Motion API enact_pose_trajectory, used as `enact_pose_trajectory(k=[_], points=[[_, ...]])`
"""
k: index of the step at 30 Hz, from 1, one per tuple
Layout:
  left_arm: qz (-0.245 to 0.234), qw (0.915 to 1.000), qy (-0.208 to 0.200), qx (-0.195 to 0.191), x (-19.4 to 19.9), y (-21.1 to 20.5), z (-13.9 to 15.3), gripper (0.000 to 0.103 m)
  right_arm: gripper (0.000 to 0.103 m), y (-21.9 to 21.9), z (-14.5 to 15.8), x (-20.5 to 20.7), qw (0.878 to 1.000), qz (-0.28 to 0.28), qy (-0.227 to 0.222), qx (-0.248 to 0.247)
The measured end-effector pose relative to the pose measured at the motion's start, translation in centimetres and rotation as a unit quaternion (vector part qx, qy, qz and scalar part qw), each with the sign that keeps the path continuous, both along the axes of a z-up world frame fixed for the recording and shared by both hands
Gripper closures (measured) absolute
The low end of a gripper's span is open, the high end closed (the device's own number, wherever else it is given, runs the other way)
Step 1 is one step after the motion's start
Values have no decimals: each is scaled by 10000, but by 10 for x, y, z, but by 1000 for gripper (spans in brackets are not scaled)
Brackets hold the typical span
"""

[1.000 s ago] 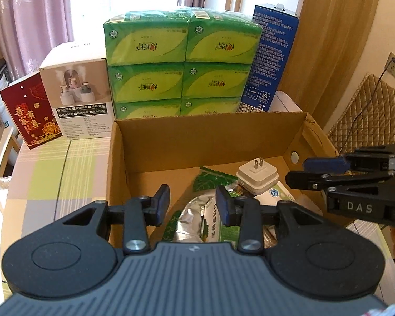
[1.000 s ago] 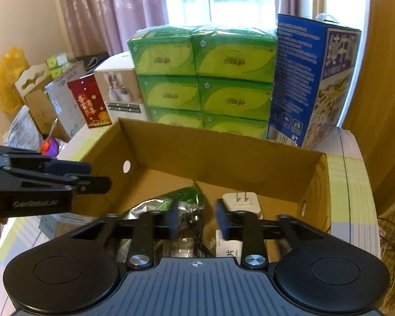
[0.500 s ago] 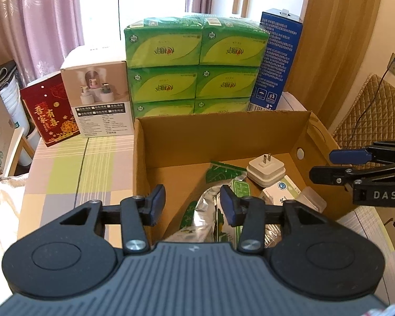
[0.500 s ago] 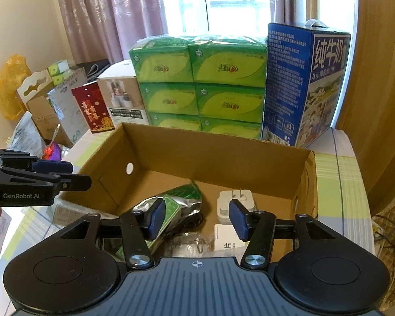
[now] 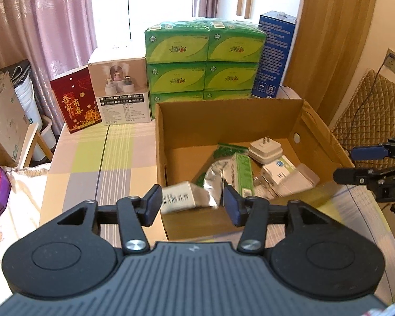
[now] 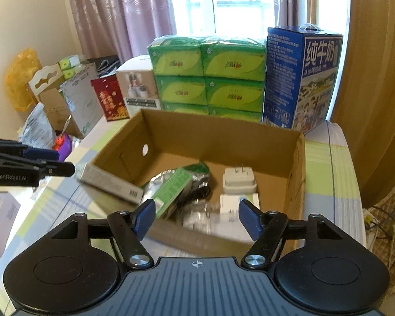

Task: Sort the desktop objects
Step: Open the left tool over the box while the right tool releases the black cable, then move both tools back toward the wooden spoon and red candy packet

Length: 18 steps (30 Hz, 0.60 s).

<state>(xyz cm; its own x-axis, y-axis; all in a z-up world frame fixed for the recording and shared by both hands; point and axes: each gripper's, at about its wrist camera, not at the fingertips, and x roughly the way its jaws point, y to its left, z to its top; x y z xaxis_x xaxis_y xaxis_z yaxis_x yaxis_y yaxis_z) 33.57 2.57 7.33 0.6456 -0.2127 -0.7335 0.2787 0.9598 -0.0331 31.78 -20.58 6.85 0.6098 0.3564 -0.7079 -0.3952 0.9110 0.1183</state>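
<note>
An open cardboard box (image 5: pixel 229 121) (image 6: pixel 213 137) holds a white plug adapter (image 5: pixel 266 148) (image 6: pixel 238 181), a silver foil pack (image 5: pixel 213 176), a green packet (image 6: pixel 171 189) and a small white carton (image 5: pixel 277 168). A long white barcode box (image 5: pixel 181 197) (image 6: pixel 110 183), blurred, lies across the box's near left corner. My left gripper (image 5: pixel 193 205) (image 6: pixel 63 168) is open just short of it, and neither pad visibly touches it. Over the near wall my right gripper (image 6: pixel 196 220) (image 5: pixel 347 164) stands wide open with nothing held.
Behind the box stand stacked green tissue packs (image 5: pixel 205 60), a blue milk carton (image 6: pixel 302 79), a white humidifier box (image 5: pixel 121 89) and a red gift box (image 5: pixel 75 102). A quilted chair (image 5: pixel 368 115) is to the right. The checked tablecloth (image 5: pixel 105 163) shows left of the box.
Both grippers have pulled back from the box and opened wider, the right one most. The white barcode box now shows between the left fingers at the box's corner.
</note>
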Motion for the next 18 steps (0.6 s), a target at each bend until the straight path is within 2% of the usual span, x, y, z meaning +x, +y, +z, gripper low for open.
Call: enact_pose_trajectory(k=[5, 7, 12, 15, 18], points=[[-97, 10000, 1, -25, -34, -3, 2, 48, 29, -5, -1, -33, 9996, 153, 50, -212], [-171, 9999, 4, 1, -48, -5, 1, 37, 28, -7, -5, -49, 9989, 282, 70, -378], [-343, 9991, -16, 244, -82, -12, -6, 24, 26, -15, -19, -86, 9966, 504, 174, -626], [-439, 9985, -7, 320, -102, -13, -13, 18, 26, -23, -27, -103, 9962, 540, 254, -634], [-630, 9969, 9, 463, -119, -15, -23, 16, 26, -28, -36, -117, 9946, 687, 275, -730]])
